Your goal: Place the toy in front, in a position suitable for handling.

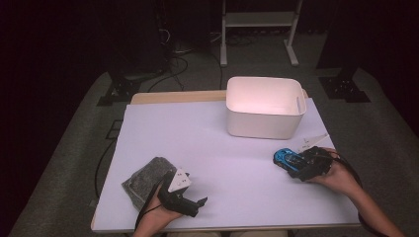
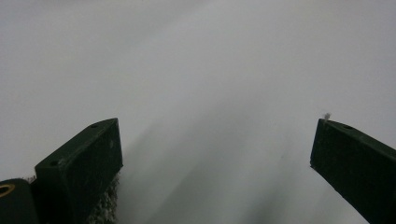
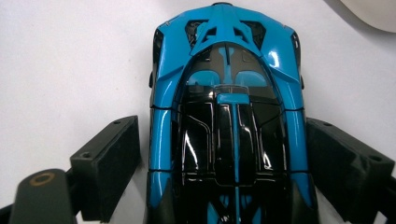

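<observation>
A: Where do we see the toy car (image 3: 226,116)?

B: Between the jaws of the right gripper (image 3: 224,163), just in front of the white bin (image 1: 264,106). Our right jaw presses its flank; the left one stands a sliver off, so we cannot tell whether the grasp is closed.

A: Its look?

B: Glossy blue shell, black glassy roof, low and tapered.

A: And the left gripper (image 2: 215,154)?

B: Spread wide over bare matte sheet, well apart from the bin, beside a coarse grey cloth (image 1: 146,178).
</observation>
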A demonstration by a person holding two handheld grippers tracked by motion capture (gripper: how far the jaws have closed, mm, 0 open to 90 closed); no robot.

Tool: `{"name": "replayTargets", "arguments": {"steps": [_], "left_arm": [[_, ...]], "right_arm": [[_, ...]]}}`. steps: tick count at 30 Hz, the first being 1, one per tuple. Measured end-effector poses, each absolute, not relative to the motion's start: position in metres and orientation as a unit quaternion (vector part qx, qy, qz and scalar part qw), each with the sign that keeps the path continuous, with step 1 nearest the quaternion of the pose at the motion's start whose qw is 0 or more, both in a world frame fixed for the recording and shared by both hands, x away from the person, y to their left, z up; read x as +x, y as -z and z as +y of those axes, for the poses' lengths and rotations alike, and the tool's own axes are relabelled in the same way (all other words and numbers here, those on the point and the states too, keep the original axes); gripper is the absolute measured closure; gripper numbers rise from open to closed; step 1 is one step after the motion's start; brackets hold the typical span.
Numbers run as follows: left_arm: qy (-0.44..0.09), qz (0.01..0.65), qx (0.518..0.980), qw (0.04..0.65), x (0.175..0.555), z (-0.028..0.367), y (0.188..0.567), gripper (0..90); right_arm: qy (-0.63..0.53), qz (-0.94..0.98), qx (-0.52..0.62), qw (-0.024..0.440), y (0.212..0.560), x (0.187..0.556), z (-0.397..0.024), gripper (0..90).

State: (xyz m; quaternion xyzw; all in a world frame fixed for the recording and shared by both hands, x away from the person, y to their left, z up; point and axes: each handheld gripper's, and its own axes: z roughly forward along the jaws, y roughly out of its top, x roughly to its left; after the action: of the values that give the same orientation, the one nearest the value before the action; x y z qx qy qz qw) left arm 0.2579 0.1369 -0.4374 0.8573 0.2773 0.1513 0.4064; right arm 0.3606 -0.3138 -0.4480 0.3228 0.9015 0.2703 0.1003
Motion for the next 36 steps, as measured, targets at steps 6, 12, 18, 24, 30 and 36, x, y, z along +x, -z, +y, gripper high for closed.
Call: {"name": "replayTargets", "arguments": {"steps": [6,12,18,24,30,36], "left_arm": [[-0.153,0.276,0.857,0.407,0.2578,0.1370,0.4371,1.8],[-0.154,0.275,0.858,0.406,0.2581,0.1378,0.4368,1.8],[-0.157,0.278,0.855,0.410,0.2580,0.1389,0.4359,1.8],[-0.157,0.280,0.852,0.412,0.2588,0.1401,0.4356,1.8],[-0.157,0.280,0.853,0.412,0.2588,0.1402,0.4353,1.8],[-0.158,0.280,0.853,0.411,0.2590,0.1413,0.4346,1.9]], "right_arm": [[-0.270,0.900,0.329,0.098,0.4465,0.3608,-0.3141,18.9],[-0.271,0.898,0.332,0.099,0.4442,0.3612,-0.3153,24.7],[-0.269,0.900,0.328,0.099,0.4435,0.3622,-0.3153,24.9],[-0.269,0.900,0.328,0.100,0.4427,0.3609,-0.3165,25.0],[-0.273,0.897,0.332,0.098,0.4418,0.3589,-0.3184,25.1],[-0.282,0.894,0.335,0.094,0.4426,0.3573,-0.3211,25.1]]}}
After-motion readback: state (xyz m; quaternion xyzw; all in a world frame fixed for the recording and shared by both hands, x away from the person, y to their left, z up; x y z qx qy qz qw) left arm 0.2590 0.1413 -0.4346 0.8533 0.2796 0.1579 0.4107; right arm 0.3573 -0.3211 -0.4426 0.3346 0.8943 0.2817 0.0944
